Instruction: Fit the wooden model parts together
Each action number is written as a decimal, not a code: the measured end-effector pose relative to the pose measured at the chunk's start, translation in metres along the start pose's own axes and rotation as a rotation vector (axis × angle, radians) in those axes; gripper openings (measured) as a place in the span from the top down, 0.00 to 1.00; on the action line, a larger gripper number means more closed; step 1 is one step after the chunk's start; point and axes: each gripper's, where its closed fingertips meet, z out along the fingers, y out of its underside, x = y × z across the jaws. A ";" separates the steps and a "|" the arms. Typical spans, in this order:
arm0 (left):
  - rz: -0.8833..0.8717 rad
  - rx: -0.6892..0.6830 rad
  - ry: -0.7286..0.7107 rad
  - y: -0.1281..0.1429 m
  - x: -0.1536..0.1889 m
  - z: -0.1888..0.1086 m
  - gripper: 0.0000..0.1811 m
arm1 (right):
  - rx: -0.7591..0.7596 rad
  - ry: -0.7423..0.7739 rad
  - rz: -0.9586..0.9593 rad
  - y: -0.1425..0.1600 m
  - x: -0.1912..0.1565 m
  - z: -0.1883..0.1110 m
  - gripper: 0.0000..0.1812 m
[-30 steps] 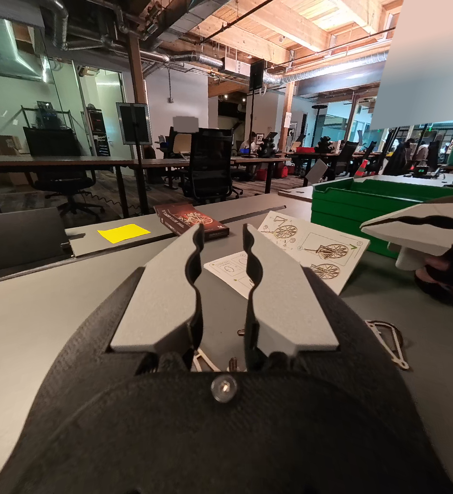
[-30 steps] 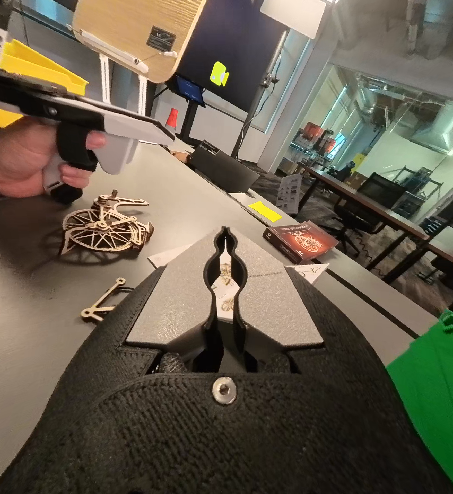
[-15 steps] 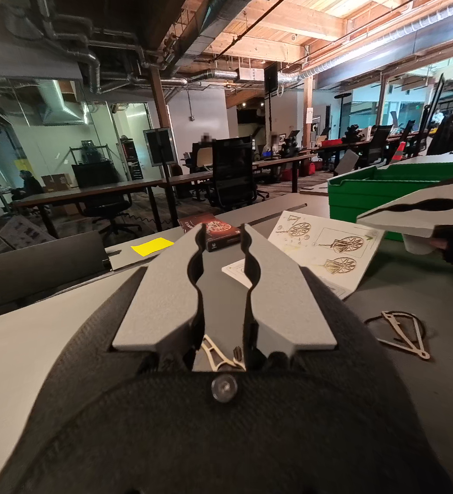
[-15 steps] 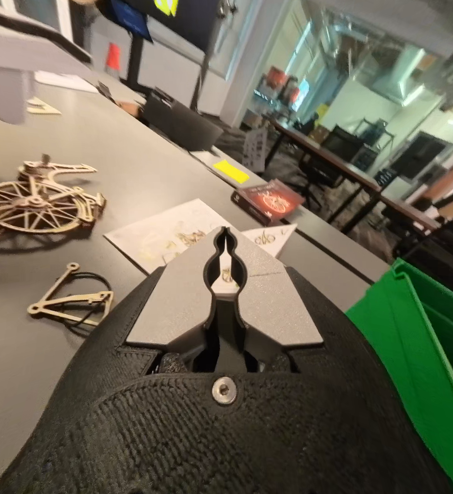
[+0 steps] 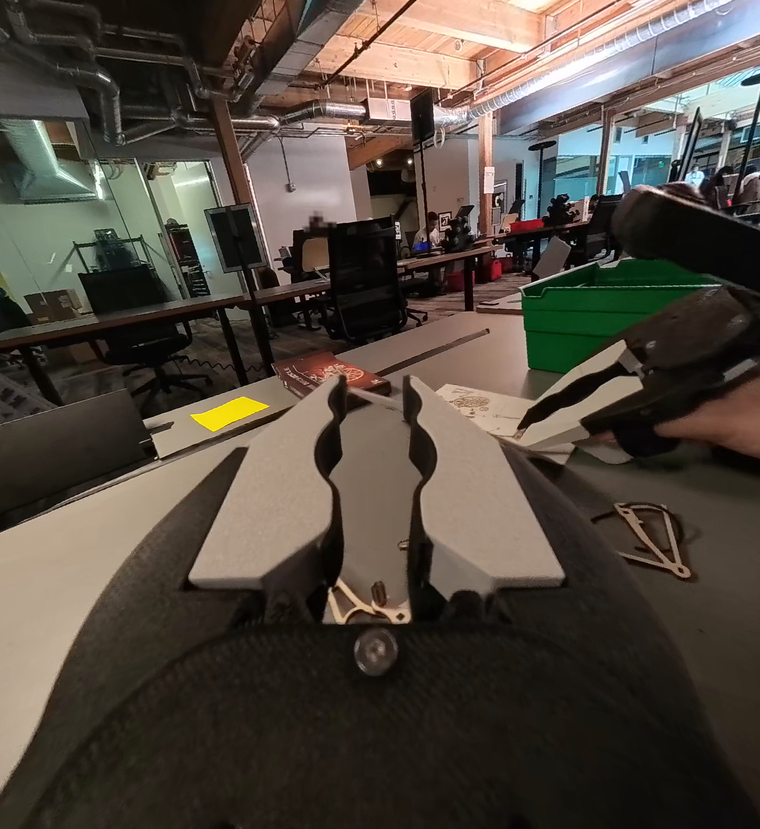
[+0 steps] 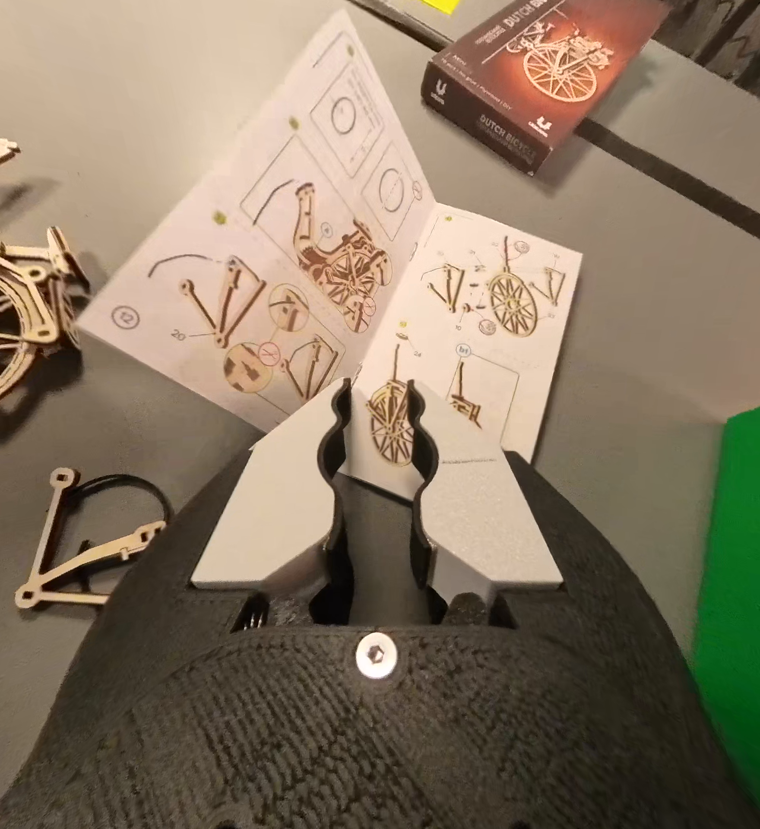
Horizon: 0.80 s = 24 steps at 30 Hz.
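Note:
My left gripper point(image 5: 373, 390) is open and empty above the grey table point(image 5: 55, 583). A bit of the wooden wheel assembly point(image 5: 360, 603) shows through the gap at the base of its fingers. In the right wrist view the wheel assembly point(image 6: 6, 314) lies at the far left. A triangular wooden frame piece point(image 6: 77, 556) with a black band lies on the table left of my right gripper point(image 6: 378, 394); it also shows in the left wrist view point(image 5: 652, 543). My right gripper is open, tilted down over the near edge of the open instruction booklet point(image 6: 315, 269). It shows in the left wrist view point(image 5: 524, 426), held by a hand.
A dark red model box point(image 6: 548, 76) lies beyond the booklet, at a black seam in the table. A green bin point(image 6: 755, 583) stands close to the right of my right gripper. A yellow sticky note point(image 5: 230, 412) lies at the back left. The left gripper's tips are roughly 20 centimetres from the right gripper's.
My right gripper has tipped down from looking across the room to point at the booklet, and its jaws have gone from shut to open. My left gripper has stayed open and barely shifted.

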 end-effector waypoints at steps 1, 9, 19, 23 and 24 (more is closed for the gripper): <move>0.000 0.000 0.008 0.000 0.002 0.000 0.87 | -0.005 -0.021 0.034 0.001 -0.001 0.000 0.87; 0.020 -0.008 0.042 0.001 0.009 0.002 0.87 | -0.012 -0.124 0.161 -0.005 -0.019 0.006 0.80; 0.005 -0.002 0.047 0.000 0.009 0.001 0.87 | 0.151 -0.121 0.045 -0.026 -0.028 -0.012 0.84; -0.001 -0.003 0.047 0.001 0.008 0.001 0.87 | 0.271 -0.133 -0.057 -0.035 -0.035 -0.031 0.88; -0.002 -0.001 0.047 0.000 0.008 0.000 0.87 | 0.304 -0.111 -0.096 -0.038 -0.034 -0.036 0.90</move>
